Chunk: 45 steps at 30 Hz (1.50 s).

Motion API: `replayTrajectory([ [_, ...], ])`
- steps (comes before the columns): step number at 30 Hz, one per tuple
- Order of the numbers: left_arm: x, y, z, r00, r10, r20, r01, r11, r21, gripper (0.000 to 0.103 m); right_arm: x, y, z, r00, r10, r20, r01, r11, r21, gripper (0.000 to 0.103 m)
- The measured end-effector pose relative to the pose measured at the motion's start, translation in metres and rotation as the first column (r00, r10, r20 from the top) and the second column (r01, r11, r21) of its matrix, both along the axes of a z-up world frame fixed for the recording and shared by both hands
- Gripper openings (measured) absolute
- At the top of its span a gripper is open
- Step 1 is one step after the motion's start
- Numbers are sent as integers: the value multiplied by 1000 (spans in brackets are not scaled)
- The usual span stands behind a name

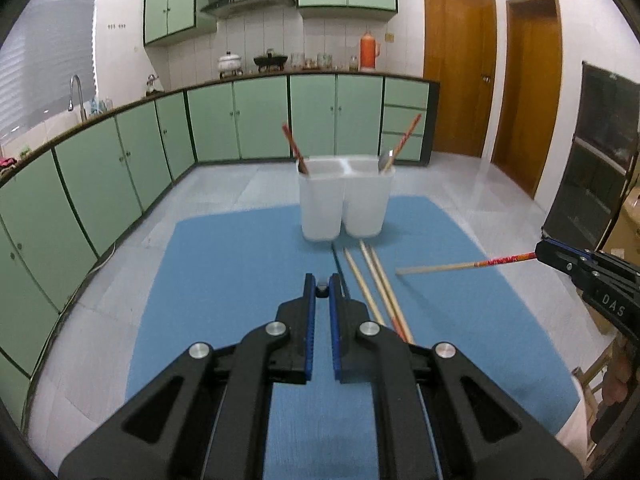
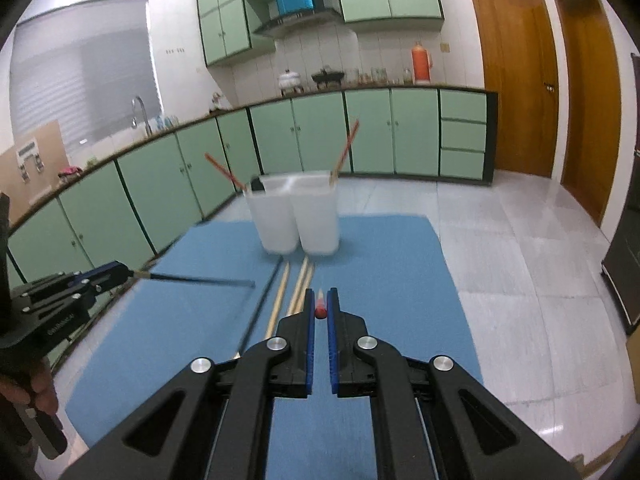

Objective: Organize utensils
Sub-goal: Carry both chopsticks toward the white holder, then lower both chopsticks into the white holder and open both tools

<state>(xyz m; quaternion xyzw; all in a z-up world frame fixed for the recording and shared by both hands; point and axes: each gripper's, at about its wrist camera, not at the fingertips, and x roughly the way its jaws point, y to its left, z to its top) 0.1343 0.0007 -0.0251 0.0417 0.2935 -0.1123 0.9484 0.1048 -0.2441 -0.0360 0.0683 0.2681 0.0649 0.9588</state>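
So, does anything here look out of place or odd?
Only the unsorted chopsticks lying loose on the blue mat before the white holder. The left gripper clamps a dark chopstick; the right gripper clamps a red-ended chopstick. Nothing looks spilled or broken.
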Motion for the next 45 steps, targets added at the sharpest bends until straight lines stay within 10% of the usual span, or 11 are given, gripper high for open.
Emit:
replayTrajectory([
  [20, 28, -2, 68, 991, -4, 134, 17, 996, -91, 6, 36, -7, 83, 992, 37, 117, -36, 999, -11, 6],
  [45, 97, -44, 171, 913, 15, 407, 59, 984, -168, 6, 113, 5, 136, 977, 65, 202, -54, 997, -62, 6],
])
